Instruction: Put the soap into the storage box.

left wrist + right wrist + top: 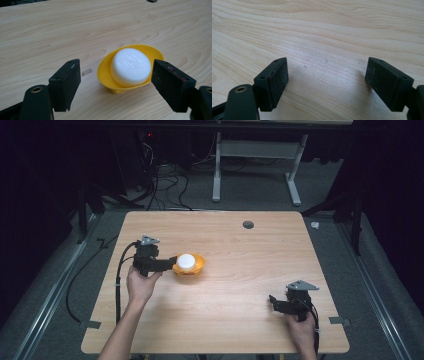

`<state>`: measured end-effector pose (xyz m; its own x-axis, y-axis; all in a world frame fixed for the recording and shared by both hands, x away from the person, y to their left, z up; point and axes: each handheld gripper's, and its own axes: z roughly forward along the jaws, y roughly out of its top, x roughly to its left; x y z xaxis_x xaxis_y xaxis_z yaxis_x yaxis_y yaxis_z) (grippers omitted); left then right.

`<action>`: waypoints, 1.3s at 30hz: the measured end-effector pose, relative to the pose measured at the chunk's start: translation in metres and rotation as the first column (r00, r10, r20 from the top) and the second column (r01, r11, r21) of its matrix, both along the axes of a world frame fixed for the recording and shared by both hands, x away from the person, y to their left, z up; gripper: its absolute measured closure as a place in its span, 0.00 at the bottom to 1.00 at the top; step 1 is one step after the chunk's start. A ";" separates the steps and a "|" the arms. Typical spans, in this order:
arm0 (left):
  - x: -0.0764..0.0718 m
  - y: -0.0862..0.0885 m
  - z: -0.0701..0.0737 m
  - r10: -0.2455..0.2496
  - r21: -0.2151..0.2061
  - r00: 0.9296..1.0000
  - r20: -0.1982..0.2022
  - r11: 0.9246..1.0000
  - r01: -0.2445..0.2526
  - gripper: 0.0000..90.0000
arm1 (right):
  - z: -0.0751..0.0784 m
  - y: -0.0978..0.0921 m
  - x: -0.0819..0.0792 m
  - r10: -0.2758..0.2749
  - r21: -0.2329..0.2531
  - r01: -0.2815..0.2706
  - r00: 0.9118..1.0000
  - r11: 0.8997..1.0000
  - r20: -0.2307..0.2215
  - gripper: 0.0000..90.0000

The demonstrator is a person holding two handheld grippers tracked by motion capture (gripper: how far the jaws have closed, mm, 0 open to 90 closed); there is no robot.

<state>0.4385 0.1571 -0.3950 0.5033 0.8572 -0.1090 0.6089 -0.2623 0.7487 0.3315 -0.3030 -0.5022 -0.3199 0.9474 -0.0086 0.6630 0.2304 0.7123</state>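
The left gripper (pixel 116 82) is gaping wide around a yellow dish (pixel 130 67), its jaws flanking the dish without visibly touching it. A white soap (pixel 130 66) is lying in the dish, left of centre on the bench (pixel 235 300). The right gripper (pixel 325 83) is hovering wide and empty near the bench's right front corner.

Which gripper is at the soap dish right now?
The left gripper, jaws open either side of the yellow dish; the right gripper sits over bare table.
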 end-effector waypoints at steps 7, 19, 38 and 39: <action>-0.008 0.009 0.004 0.001 -0.016 1.000 0.007 1.000 -0.001 0.27 | 0.000 0.000 0.000 0.000 0.000 0.000 1.000 1.000 0.000 0.22; -0.019 0.025 0.003 0.024 -0.019 1.000 0.006 1.000 -0.024 0.27 | 0.000 0.000 0.000 0.000 -0.001 0.000 1.000 1.000 0.000 0.22; -0.042 0.046 0.003 0.042 -0.056 0.999 0.012 0.998 -0.041 0.27 | 0.000 0.000 0.000 0.003 -0.003 -0.003 1.000 1.000 0.000 0.22; -0.043 0.047 0.003 0.044 -0.058 0.999 0.012 0.997 -0.043 0.27 | 0.000 0.000 0.000 0.002 -0.002 -0.002 1.000 1.000 -0.001 0.22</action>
<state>0.3951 0.2045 -0.3917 0.4675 0.8708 -0.1521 0.6087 -0.1923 0.7698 0.3312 -0.3027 -0.5022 -0.3219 0.9467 -0.0102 0.6630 0.2331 0.7114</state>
